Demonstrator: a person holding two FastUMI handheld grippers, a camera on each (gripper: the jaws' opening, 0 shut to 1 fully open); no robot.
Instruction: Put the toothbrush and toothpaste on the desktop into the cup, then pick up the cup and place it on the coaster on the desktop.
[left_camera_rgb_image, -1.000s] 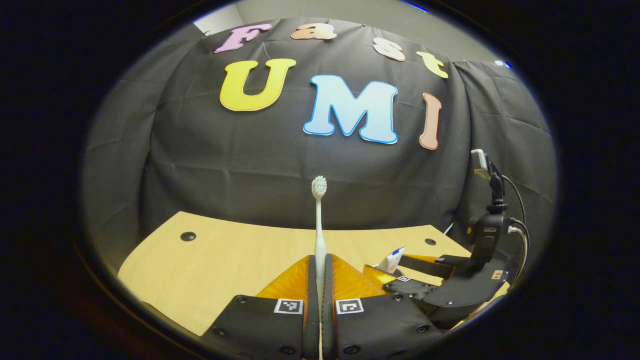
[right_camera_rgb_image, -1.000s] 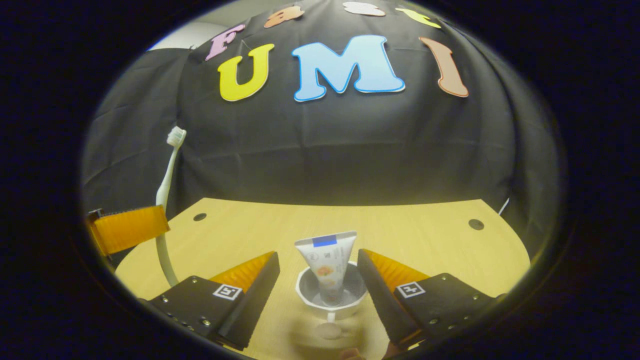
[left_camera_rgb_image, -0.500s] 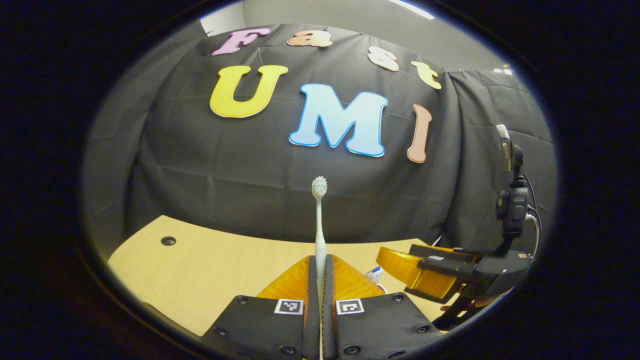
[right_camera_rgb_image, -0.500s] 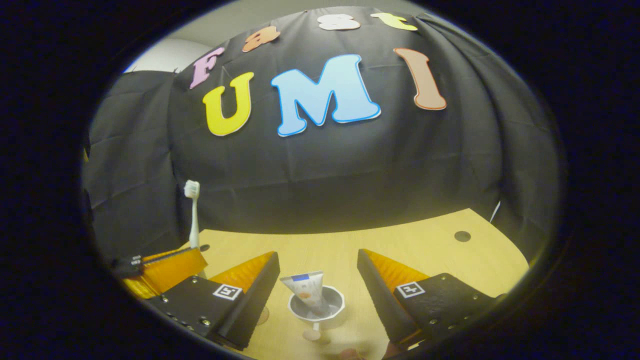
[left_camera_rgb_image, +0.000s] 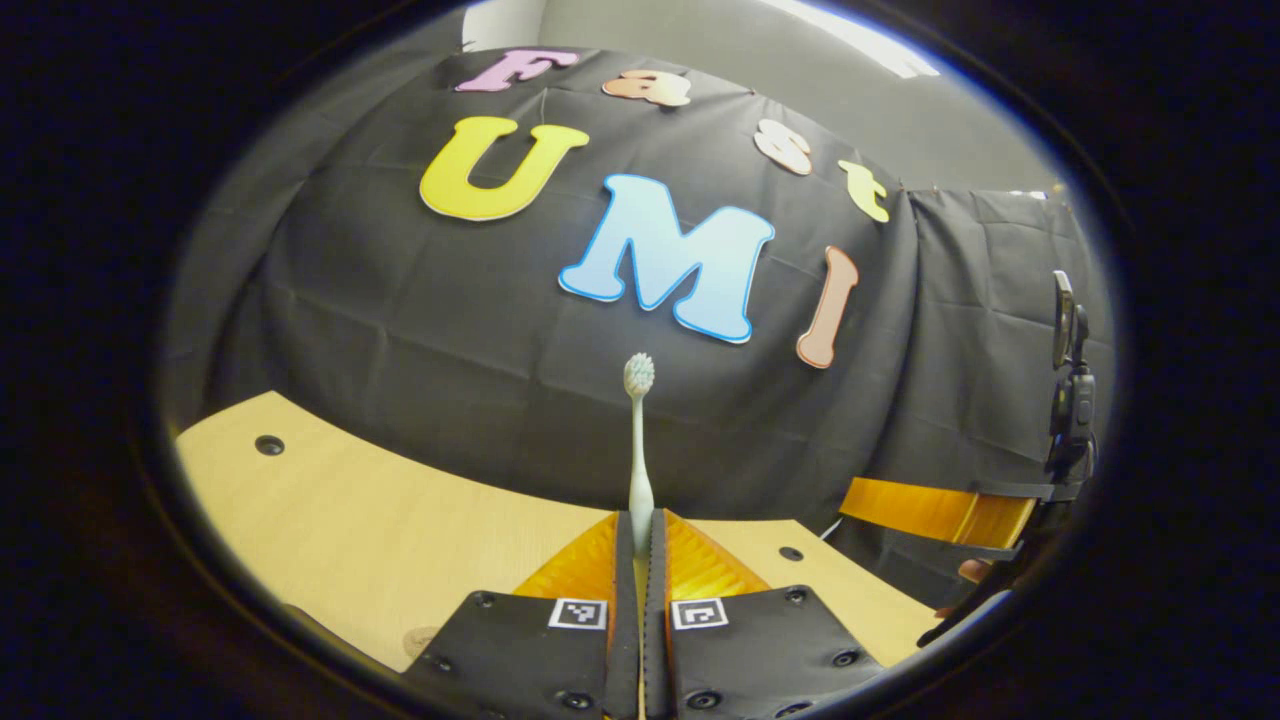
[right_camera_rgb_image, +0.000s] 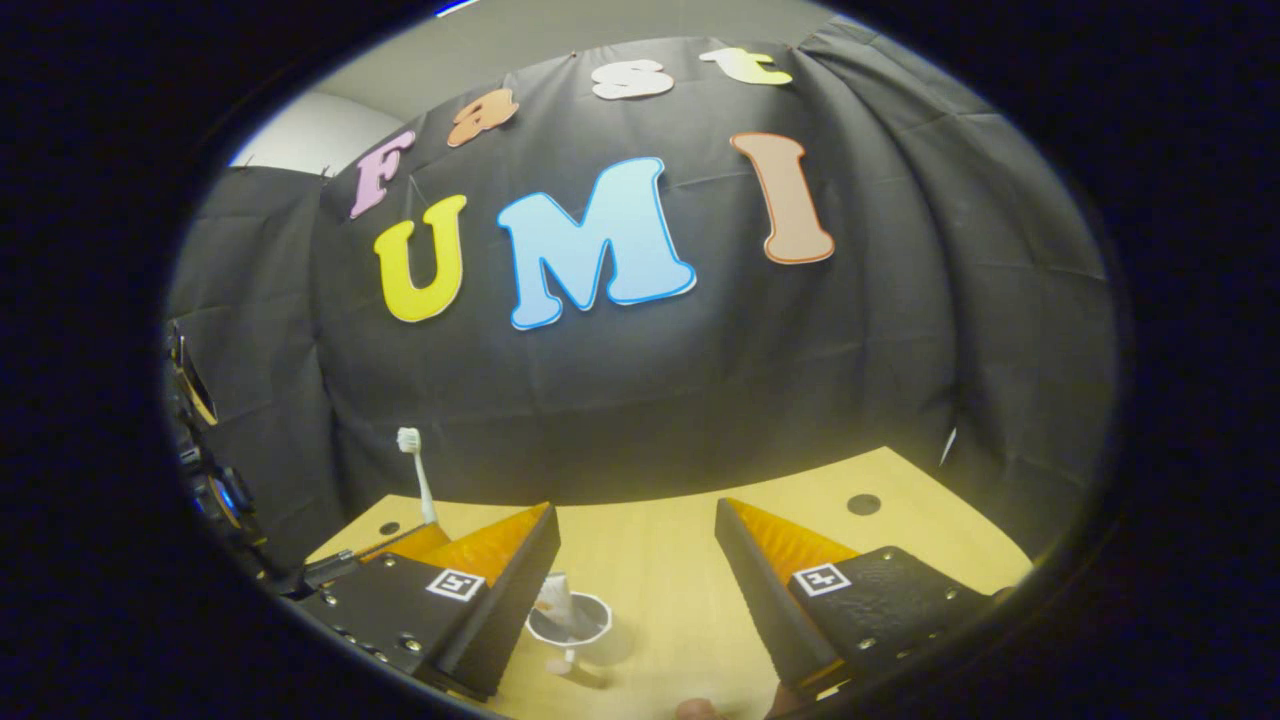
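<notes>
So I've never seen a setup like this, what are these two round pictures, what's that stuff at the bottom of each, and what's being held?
Each picture comes from a fisheye camera riding on a handheld two-finger gripper, looking forward along its own fingers at the bottom.

In the left gripper view, the left gripper is shut on a toothbrush, held upright with the bristles on top. The right gripper shows at that view's right edge.

In the right gripper view, the right gripper's fingers stand open and hold nothing. Below and between them, on the wooden desktop, stands a white cup with the toothpaste already in it. The toothbrush shows at the left there too.

I can't make out a coaster.
</notes>
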